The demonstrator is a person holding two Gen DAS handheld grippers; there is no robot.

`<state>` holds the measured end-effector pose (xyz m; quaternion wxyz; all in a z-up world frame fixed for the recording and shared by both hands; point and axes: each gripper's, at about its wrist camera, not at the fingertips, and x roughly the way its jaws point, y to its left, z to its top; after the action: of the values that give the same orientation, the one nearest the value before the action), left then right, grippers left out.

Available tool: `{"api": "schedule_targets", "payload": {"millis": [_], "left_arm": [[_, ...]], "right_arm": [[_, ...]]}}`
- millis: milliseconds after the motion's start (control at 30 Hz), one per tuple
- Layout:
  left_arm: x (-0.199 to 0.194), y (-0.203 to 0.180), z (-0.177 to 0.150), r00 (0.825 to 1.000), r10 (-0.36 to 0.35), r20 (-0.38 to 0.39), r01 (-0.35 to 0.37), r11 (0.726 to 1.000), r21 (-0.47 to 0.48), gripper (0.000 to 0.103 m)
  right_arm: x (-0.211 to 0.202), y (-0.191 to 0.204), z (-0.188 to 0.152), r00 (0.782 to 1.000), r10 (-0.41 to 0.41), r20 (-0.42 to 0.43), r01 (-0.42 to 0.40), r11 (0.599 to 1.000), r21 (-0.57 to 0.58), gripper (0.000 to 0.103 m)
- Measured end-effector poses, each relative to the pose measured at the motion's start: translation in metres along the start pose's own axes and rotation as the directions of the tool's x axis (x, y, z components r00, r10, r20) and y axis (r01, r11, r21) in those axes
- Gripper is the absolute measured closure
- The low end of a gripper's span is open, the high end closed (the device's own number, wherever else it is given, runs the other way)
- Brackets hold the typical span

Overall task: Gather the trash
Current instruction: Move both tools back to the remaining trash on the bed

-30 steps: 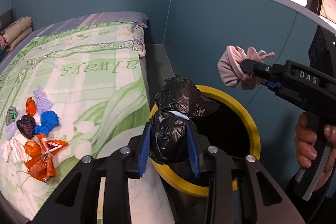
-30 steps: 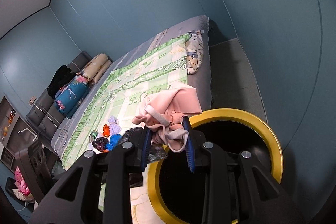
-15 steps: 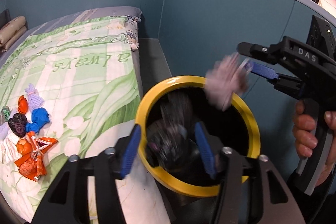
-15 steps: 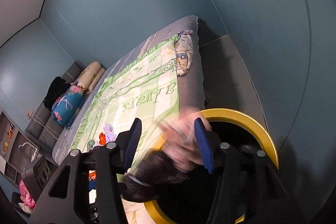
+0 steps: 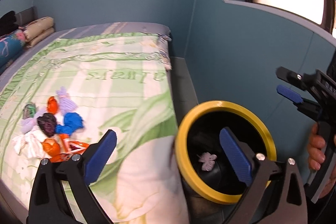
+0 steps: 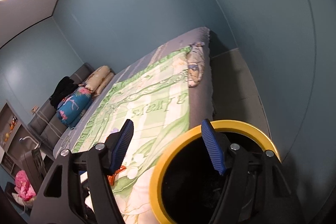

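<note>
A second ago the left gripper (image 5: 167,152) pinched a crumpled black bag and the right gripper (image 6: 167,146) a pink cloth wad over the bin; both loads have since dropped, and both sets of jaws are now opening with nothing between them.

The wide bed with its green-and-cream leaf-printed quilt (image 5: 105,85) fills the left of both views, against teal walls. Beside its near corner stands the round black bin with a thick yellow rim (image 5: 224,107). The left gripper's blue ribbed pads stand spread wide, one over the quilt, the other over the bin's mouth. Inside the bin, just left of that pad, lies a small pale pink scrap (image 5: 206,161), blurred, probably the dropped cloth; the black bag cannot be made out against the dark interior. In the left wrist view the right gripper shows at the right edge, above and beyond the bin, held by a hand (image 5: 316,149).

Well left of the bin, on the quilt, sits the remaining heap of trash (image 5: 50,125): orange wrappers, a blue crumpled piece, a dark purple-black wad, lilac and white scraps, clear of both grippers.
</note>
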<state>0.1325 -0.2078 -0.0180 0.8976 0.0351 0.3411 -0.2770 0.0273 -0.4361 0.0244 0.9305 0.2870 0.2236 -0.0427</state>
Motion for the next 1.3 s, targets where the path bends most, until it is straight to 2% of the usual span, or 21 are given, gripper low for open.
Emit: {"api": "schedule_targets", "payload": {"millis": [267,600,933,1300], "left_arm": [[-0.022,0.042,0.008,0.997,0.071,0.04,-0.068,0.995,-0.074,0.008],[-0.051,0.097,0.007,0.983,0.16,0.09,-0.145,0.977,-0.156,0.008],[-0.078,0.154,-0.002,0.96,0.254,0.113,-0.223,0.946,-0.234,0.008],[-0.093,0.217,-0.017,0.933,0.348,0.093,-0.303,0.898,-0.319,0.008]], "right_arm": [[0.007,0.037,-0.004,0.996,0.088,-0.01,-0.089,0.992,-0.089,0.029],[0.021,0.087,-0.014,0.985,0.164,-0.053,-0.171,0.972,-0.164,0.021],[0.04,0.132,-0.028,0.973,0.198,-0.117,-0.219,0.952,-0.213,0.018],[0.069,0.181,-0.053,0.952,0.23,-0.202,-0.279,0.923,-0.264,0.017]]}}
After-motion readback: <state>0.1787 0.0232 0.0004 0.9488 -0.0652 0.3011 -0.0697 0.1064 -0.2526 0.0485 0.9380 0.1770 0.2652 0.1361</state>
